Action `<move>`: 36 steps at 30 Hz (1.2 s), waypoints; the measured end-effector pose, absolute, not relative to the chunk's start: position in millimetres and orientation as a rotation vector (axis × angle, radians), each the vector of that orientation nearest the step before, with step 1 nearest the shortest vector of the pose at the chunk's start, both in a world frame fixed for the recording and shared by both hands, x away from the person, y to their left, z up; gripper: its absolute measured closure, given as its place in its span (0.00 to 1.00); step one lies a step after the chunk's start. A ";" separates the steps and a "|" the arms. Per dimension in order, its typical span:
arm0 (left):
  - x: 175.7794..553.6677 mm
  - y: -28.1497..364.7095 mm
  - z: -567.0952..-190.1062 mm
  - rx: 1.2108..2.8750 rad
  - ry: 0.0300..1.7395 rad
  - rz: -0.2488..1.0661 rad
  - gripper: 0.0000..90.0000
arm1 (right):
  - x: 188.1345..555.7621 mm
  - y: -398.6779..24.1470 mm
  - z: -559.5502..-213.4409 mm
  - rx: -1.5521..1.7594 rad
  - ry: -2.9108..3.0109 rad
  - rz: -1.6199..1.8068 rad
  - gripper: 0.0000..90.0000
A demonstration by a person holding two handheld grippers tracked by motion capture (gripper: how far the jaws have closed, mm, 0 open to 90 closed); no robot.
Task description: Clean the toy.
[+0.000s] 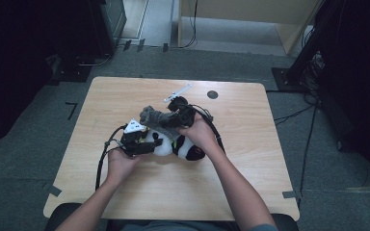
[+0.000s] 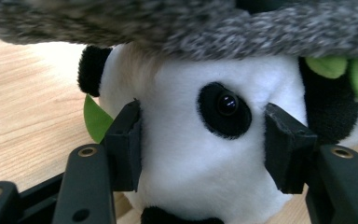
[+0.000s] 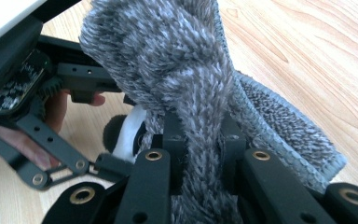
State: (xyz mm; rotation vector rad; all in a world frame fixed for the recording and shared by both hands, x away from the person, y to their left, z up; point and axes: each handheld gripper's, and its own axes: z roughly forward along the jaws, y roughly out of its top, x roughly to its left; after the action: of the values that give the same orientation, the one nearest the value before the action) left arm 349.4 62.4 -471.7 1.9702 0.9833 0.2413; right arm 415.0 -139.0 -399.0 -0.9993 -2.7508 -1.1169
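Panda: a black-and-white plush panda lies near the middle of the table, with green leaves at its neck.
Left gripper: the left gripper has its 2 jaws about half open on either side of the panda's white head, pads pressed into the plush beside 1 black eye patch.
Cloth: a grey fuzzy cloth hangs bunched over the panda's head, partly covering it.
Right gripper: the right gripper has its jaws closed tight on a fold of the cloth, just above the panda.
Hands: both forearms come in from the table's near edge.
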 end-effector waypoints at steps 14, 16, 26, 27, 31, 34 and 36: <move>350.6 63.4 -471.5 1.966 0.988 0.226 0.45 | 406.7 -184.3 -400.1 -1.107 -2.769 -1.085 0.89; 350.7 63.5 -471.4 1.966 0.991 0.224 0.46 | 405.1 -188.8 -397.7 -1.123 -2.783 -1.090 0.89; 351.1 63.8 -471.6 1.959 0.996 0.217 0.45 | 391.1 -231.5 -403.6 -1.211 -2.750 -1.153 0.89; 351.4 64.0 -471.7 1.960 0.994 0.217 0.45 | 388.6 -235.3 -405.1 -1.216 -2.735 -1.165 0.89; 351.9 64.5 -471.9 1.952 0.995 0.206 0.45 | 380.6 -250.6 -414.3 -1.228 -2.688 -1.227 0.89; 352.1 65.1 -472.5 1.950 0.990 0.202 0.45 | 375.1 -257.8 -420.7 -1.234 -2.656 -1.268 0.89; 352.4 65.4 -472.6 1.947 0.989 0.198 0.45 | 371.6 -261.0 -423.6 -1.240 -2.650 -1.284 0.89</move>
State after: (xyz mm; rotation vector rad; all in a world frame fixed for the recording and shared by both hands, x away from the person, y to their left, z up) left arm 352.4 65.4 -472.6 1.9470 0.9895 0.1978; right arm 371.6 -261.0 -423.6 -1.2402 -2.6498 -1.2841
